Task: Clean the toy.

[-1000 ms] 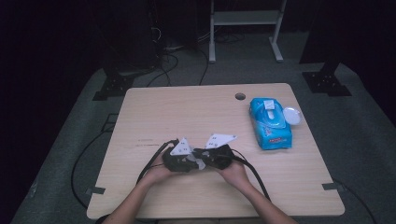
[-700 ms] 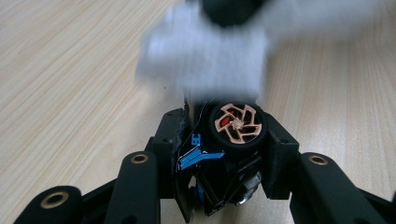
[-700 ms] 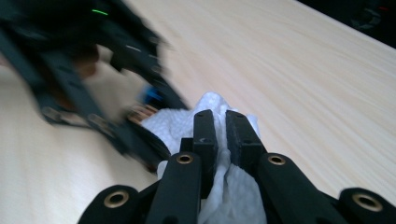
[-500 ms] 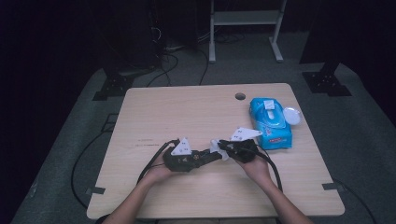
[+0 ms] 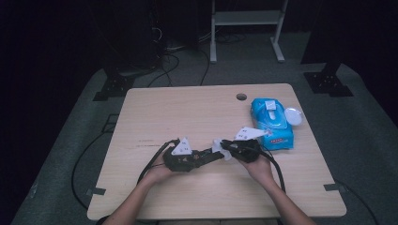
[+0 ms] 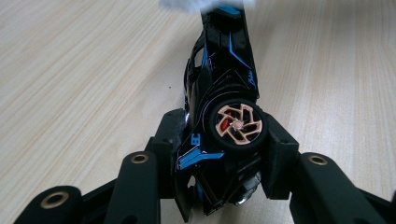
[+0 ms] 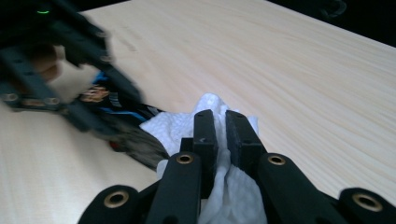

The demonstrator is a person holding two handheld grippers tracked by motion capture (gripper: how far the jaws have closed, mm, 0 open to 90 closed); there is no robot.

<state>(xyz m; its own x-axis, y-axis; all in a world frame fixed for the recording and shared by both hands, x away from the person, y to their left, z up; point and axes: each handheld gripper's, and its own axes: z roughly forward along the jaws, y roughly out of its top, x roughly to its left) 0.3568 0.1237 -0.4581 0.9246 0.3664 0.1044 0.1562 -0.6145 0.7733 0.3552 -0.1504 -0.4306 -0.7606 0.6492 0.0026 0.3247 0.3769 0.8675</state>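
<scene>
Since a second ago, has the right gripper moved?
Yes. The right gripper, shut on a white wipe, has shifted right toward the blue wipes pack, in the high view.

Table [image 5: 187, 112]: pale wood-grain top, smooth, matt. Toy car [image 6: 219, 93]: glossy black plastic with blue trim; wheel has a copper-coloured metallic-look rim in a matt black tyre. Wipe [image 7: 210, 112]: white, soft, crumpled, paper-like with a fine embossed texture. Left gripper [image 6: 224, 154] and right gripper [image 7: 222, 135]: matt black plastic with brass-coloured metal rivets. Wipes pack [image 5: 272, 124]: shiny blue plastic film.
</scene>
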